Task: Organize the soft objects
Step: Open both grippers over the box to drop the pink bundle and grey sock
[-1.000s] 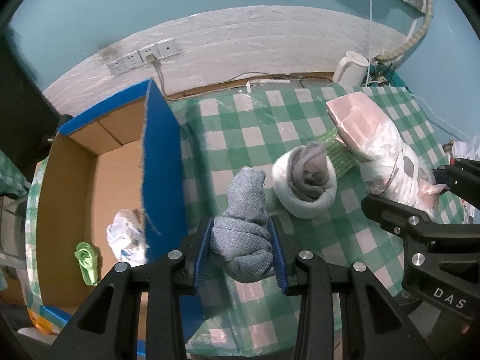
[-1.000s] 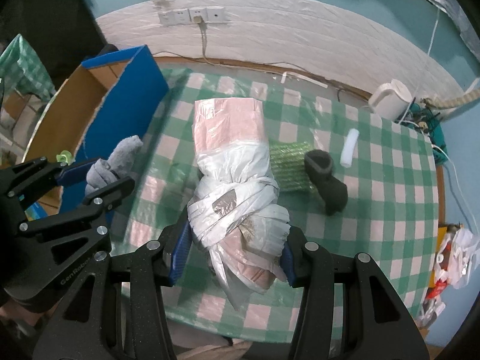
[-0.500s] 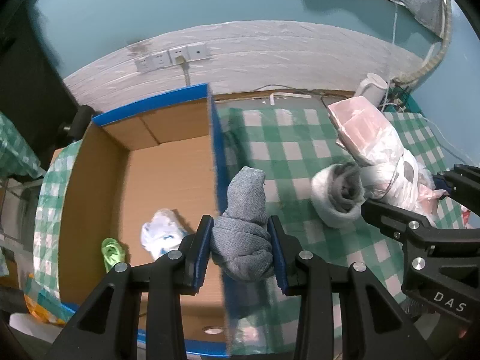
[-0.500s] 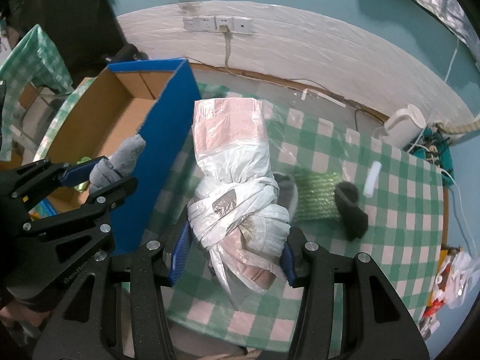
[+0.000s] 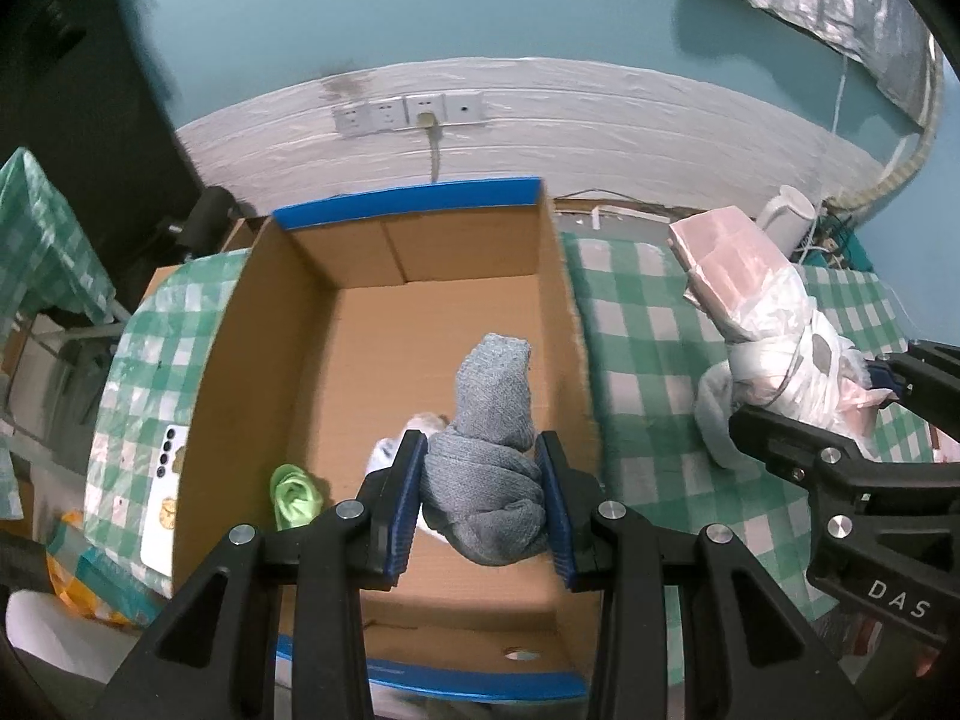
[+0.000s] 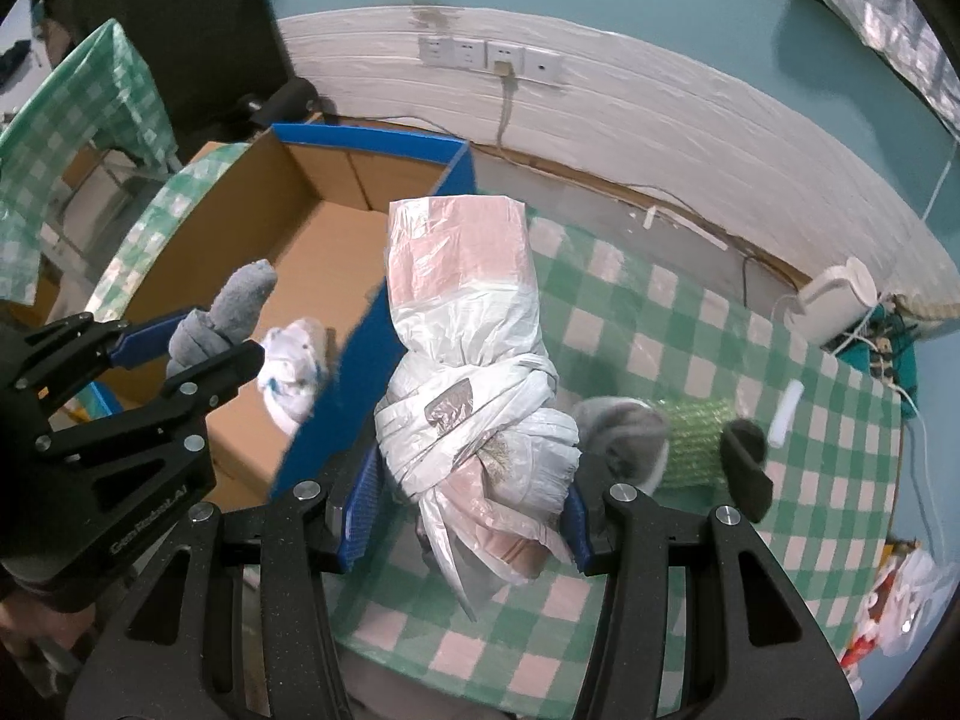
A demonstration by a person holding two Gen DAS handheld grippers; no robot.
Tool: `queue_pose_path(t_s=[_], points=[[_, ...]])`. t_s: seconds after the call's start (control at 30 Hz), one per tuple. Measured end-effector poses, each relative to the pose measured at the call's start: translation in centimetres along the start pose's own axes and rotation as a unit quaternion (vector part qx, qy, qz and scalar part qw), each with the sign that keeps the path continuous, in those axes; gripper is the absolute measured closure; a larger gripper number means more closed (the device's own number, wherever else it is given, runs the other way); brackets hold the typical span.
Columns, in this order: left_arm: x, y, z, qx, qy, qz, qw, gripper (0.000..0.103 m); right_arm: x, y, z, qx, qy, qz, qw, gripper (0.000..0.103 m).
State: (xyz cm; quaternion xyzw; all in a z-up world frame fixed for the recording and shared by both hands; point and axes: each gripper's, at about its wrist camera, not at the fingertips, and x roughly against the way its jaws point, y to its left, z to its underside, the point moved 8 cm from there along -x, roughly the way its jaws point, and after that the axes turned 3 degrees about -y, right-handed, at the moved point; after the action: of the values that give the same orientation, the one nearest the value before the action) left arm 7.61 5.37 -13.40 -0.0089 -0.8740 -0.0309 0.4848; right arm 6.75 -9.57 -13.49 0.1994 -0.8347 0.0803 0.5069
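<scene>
The checked tabletop (image 6: 690, 324) carried an open cardboard box (image 5: 336, 354) at its 9 o'clock side. The right hand-held gripper (image 6: 468, 516) pinched a knotted plastic bag bundle (image 6: 468, 360) beside the box wall. The left hand-held gripper (image 5: 483, 510) pinched a grey rolled sock (image 5: 489, 450) above the box's interior.

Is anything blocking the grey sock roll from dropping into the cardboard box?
Nothing visible blocks it. The left gripper holds the rolled grey sock above the open cardboard box. Below lie only a small white cloth bundle and a little green rolled cloth on the box floor, with bare cardboard around them.
</scene>
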Motion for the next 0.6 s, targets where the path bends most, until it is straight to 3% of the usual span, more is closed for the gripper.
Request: queue_pose_path(t_s=[0.6], points=[[-0.8, 7.4, 1.8, 0.060, 0.017, -0.037, 0.9974, 0.066, -2.2, 6.7, -2.7, 0.048, 0.010, -0.034, 0.998, 0.053]])
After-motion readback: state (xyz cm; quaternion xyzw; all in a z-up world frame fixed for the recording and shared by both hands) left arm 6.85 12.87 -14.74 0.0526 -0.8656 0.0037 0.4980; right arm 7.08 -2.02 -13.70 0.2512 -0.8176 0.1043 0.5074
